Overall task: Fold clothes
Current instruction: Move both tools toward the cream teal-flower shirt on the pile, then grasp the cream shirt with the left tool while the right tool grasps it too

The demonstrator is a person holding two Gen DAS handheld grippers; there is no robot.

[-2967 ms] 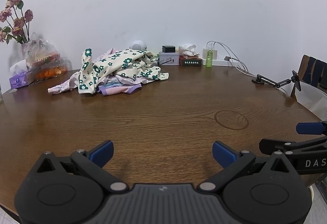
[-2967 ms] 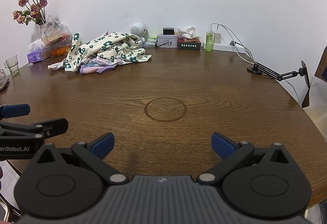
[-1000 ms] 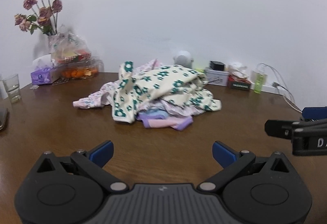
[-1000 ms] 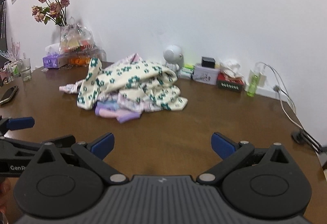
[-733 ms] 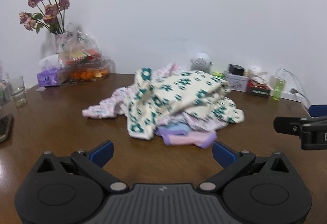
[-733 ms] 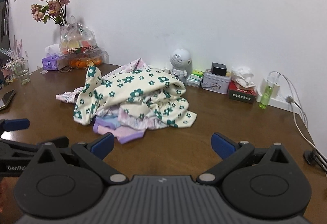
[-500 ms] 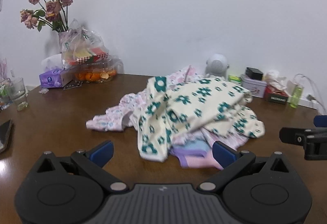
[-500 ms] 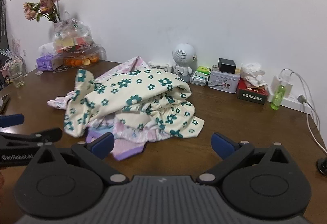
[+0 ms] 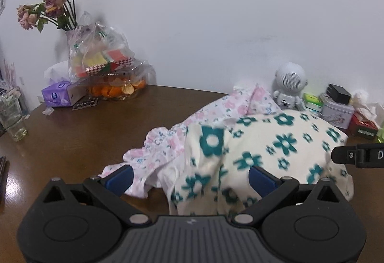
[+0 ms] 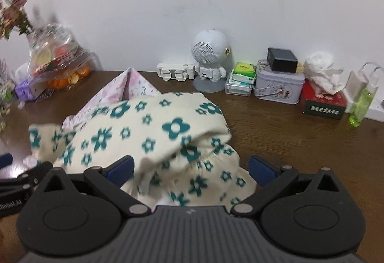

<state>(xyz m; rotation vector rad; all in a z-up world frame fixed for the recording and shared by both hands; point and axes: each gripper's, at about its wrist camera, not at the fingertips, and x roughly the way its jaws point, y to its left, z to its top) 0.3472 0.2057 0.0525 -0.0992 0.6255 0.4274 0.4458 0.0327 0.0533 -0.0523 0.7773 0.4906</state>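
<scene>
A heap of clothes lies on the brown wooden table (image 9: 100, 128). On top is a cream garment with green flowers (image 9: 271, 150), also in the right wrist view (image 10: 148, 133). Under it lies a white garment with pink flowers (image 9: 165, 150), its peak showing in the right wrist view (image 10: 129, 85). My left gripper (image 9: 190, 177) is open, its blue fingertips (image 9: 120, 177) just over the near edge of the heap. My right gripper (image 10: 189, 170) is open over the cream garment's right part. Neither holds anything.
Along the wall stand a vase of dried roses (image 9: 48, 6), a bag of snacks and oranges (image 9: 108, 75), a purple tissue pack (image 9: 57, 95), a glass (image 9: 12, 121), a white robot-shaped speaker (image 10: 210, 59), tins and boxes (image 10: 278, 83), a green bottle (image 10: 360, 107).
Both grippers have moved forward across the table to the heap of clothes, which now fills the lower part of both views. Both stay open.
</scene>
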